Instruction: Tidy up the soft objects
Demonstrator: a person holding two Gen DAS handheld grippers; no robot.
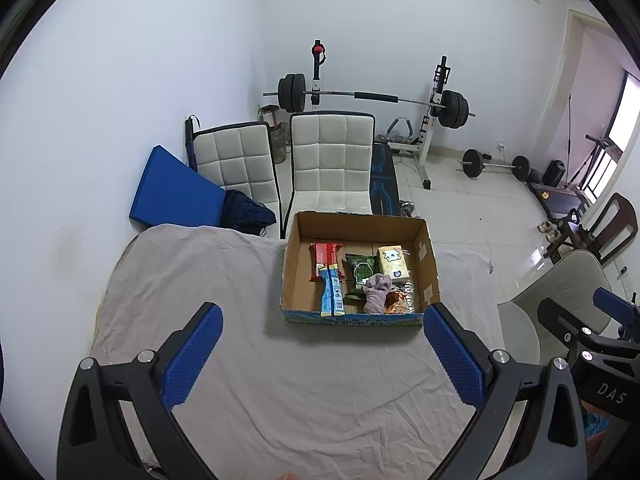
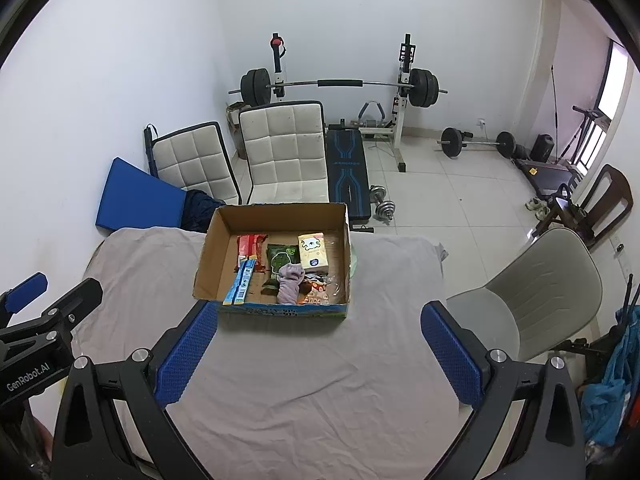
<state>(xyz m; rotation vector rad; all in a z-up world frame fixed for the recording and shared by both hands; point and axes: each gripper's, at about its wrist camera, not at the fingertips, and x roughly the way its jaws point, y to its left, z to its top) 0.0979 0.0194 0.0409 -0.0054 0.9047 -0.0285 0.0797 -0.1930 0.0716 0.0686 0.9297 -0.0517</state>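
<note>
An open cardboard box point(image 1: 425, 254) point(image 2: 214, 248) stands at the far edge of a table covered with a grey cloth point(image 1: 224, 280) point(image 2: 312, 360). Inside lie a red packet point(image 1: 325, 258) point(image 2: 249, 246), a blue packet point(image 1: 331, 294) point(image 2: 240, 283), a green packet point(image 1: 360, 274) point(image 2: 280, 260), a yellow tissue pack point(image 1: 393, 262) point(image 2: 313, 252), a purple cloth point(image 1: 377, 292) point(image 2: 289, 282) and an orange snack bag point(image 1: 398, 303) point(image 2: 316, 298). My left gripper point(image 1: 322, 354) and right gripper point(image 2: 320, 354) are both open and empty, held above the cloth in front of the box.
Two white padded chairs point(image 1: 330, 160) point(image 2: 286, 152) and a blue mat point(image 1: 172, 190) point(image 2: 136, 200) stand behind the table. A beige chair point(image 2: 536, 300) is at the right. A barbell rack point(image 1: 372, 98) and weights stand at the back wall.
</note>
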